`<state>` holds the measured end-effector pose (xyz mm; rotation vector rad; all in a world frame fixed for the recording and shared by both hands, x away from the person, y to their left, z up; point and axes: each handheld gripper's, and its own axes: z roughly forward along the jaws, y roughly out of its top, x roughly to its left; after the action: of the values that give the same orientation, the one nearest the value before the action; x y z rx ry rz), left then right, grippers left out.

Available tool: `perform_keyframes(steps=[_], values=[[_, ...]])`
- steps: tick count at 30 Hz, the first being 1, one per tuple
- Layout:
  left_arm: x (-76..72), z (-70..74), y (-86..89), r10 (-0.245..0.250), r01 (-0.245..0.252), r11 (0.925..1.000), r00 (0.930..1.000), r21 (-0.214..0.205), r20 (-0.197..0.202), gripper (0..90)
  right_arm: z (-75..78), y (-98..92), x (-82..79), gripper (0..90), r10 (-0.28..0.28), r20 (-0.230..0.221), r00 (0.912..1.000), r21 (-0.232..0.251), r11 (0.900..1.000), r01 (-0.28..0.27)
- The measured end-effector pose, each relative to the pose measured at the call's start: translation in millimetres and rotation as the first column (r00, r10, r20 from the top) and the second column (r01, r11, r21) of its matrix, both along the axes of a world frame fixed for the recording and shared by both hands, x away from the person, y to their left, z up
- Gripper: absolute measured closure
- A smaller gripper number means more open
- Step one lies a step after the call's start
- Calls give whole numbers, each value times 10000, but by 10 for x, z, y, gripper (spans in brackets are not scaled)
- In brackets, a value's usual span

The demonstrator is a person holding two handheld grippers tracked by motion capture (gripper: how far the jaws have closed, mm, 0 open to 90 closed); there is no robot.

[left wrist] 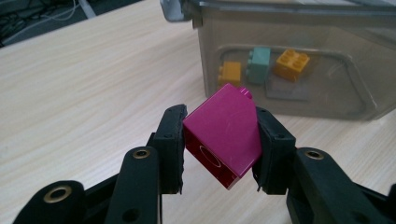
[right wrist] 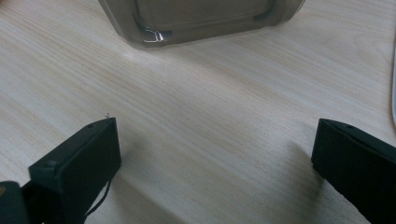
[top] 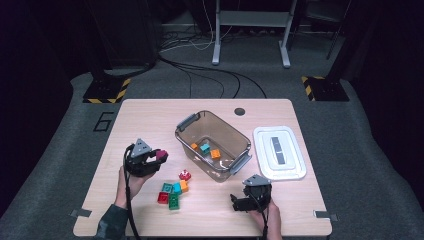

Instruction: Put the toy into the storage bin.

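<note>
Magenta brick (left wrist: pixel 224 135) pinched tilted between the pads of the left gripper (left wrist: pixel 219 144), lifted off the wooden table (top: pixel 150 120).

In the high view the left gripper (top: pixel 159 156) sits at about 9 o'clock of the clear plastic bin (top: pixel 212 145), which holds two orange bricks and a teal one. At the bin's 7 o'clock lies a loose cluster of bricks (top: pixel 172 192). The right gripper (right wrist: pixel 215 154), jaws spread wide and holding nothing, rests at the bin's 5 o'clock; the white lid (top: pixel 279 152) lies at 3 o'clock.
</note>
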<state>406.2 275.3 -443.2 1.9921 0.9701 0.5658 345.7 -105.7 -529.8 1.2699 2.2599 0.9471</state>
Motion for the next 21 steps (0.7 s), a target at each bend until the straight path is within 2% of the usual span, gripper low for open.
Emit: perform_keyframes(steps=[5,11,21], values=[[42,97,-49,-150,147,9997,9998,187,160,593,0,6,-1,4,-64,1,10000,46,10000,64],[80,208,-100,-218,212,9996,9990,181,381,593,0,4,1,4,-46,10,10000,38,10000,46],[169,340,-212,-436,425,9989,9977,211,517,593,0,4,1,4,-49,11,10000,30,10000,49]])
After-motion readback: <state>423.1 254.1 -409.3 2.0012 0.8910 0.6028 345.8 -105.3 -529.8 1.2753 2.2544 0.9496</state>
